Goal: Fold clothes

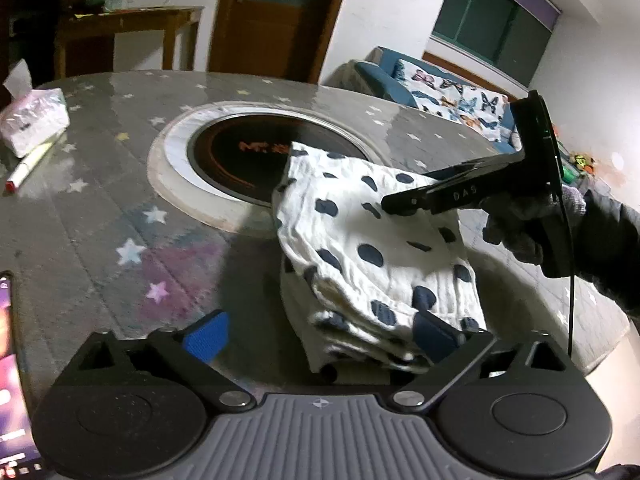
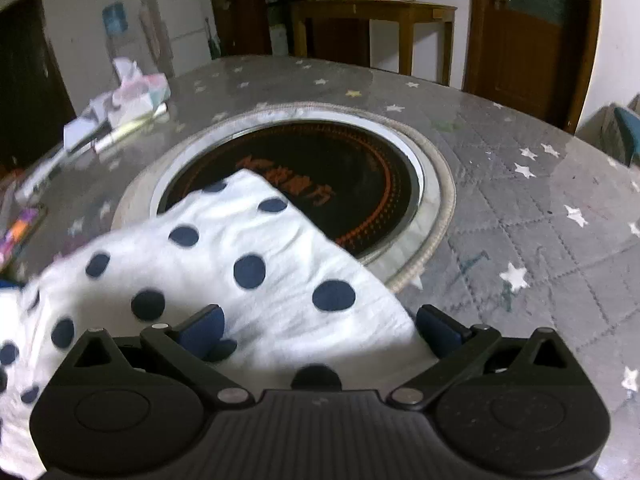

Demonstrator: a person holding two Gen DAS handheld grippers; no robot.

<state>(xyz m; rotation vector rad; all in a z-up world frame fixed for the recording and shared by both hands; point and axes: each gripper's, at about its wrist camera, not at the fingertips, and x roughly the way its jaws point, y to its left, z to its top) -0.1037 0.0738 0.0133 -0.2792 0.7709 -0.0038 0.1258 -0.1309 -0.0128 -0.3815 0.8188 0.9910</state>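
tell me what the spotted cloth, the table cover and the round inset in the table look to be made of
Spotted cloth: soft white woven fabric, probably cotton, matte; it wrinkles and shows fine ribbing, with navy dots.
Table cover: likely clear glossy plastic over a grey quilted star print; it reflects the room.
Round inset: dark, glass-like glossy disc with orange markings inside a pale metal-looking ring.

Left gripper (image 1: 320,334) spread wide, its blue pads (image 1: 206,336) far apart, low over the polka-dot cloth (image 1: 372,248). Right gripper (image 2: 318,330) likewise gaping above that cloth, gripped by a gloved hand (image 1: 532,220) on the cloth's far side.
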